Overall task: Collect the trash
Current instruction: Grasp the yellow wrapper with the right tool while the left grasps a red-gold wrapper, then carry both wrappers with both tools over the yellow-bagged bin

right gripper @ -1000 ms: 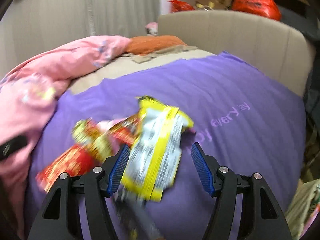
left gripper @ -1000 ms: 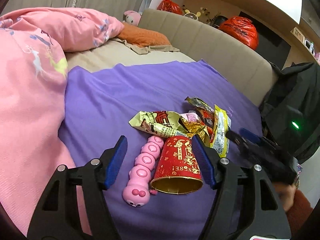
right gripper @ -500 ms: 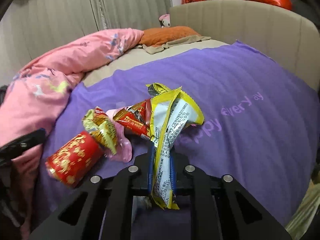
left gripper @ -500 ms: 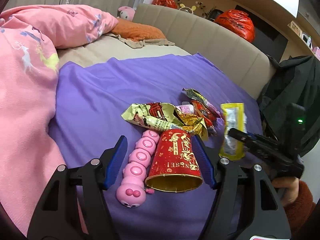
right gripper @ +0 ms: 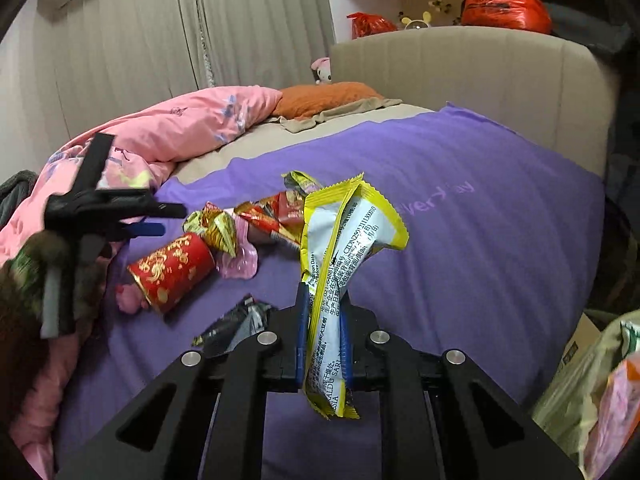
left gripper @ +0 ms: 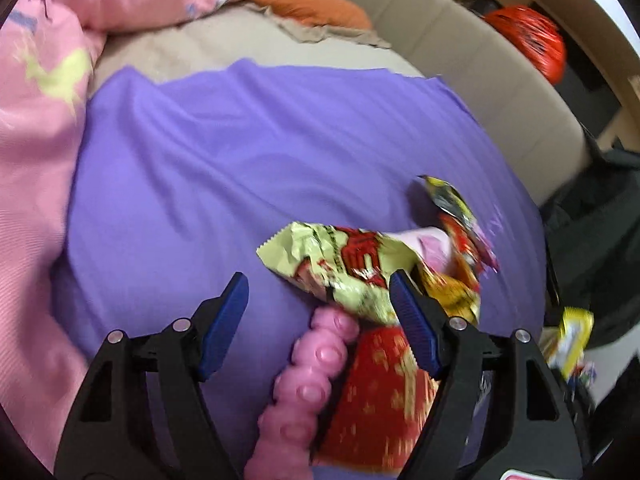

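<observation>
My right gripper (right gripper: 323, 316) is shut on a yellow and white snack wrapper (right gripper: 344, 248) and holds it above the purple blanket (right gripper: 460, 240). My left gripper (left gripper: 318, 312) is open over the trash pile, also seen in the right wrist view (right gripper: 152, 220). Between its fingers lie a pink caterpillar toy (left gripper: 308, 384) and a red and gold paper cup (left gripper: 376, 396), with a crumpled green and red wrapper (left gripper: 344, 268) just ahead. The cup (right gripper: 172, 270), gold and red wrappers (right gripper: 256, 224) and a dark wrapper (right gripper: 236, 324) show in the right wrist view.
A pink duvet (left gripper: 36, 120) lies on the left of the bed. An orange pillow (right gripper: 324, 98) and beige headboard (right gripper: 460, 76) are at the far end. Red bags (right gripper: 504, 0) sit behind the headboard. A bag of trash (right gripper: 592, 392) is at the right edge.
My right gripper has lifted the yellow wrapper up and back from the pile. My left gripper has moved forward over the cup and toy, still open.
</observation>
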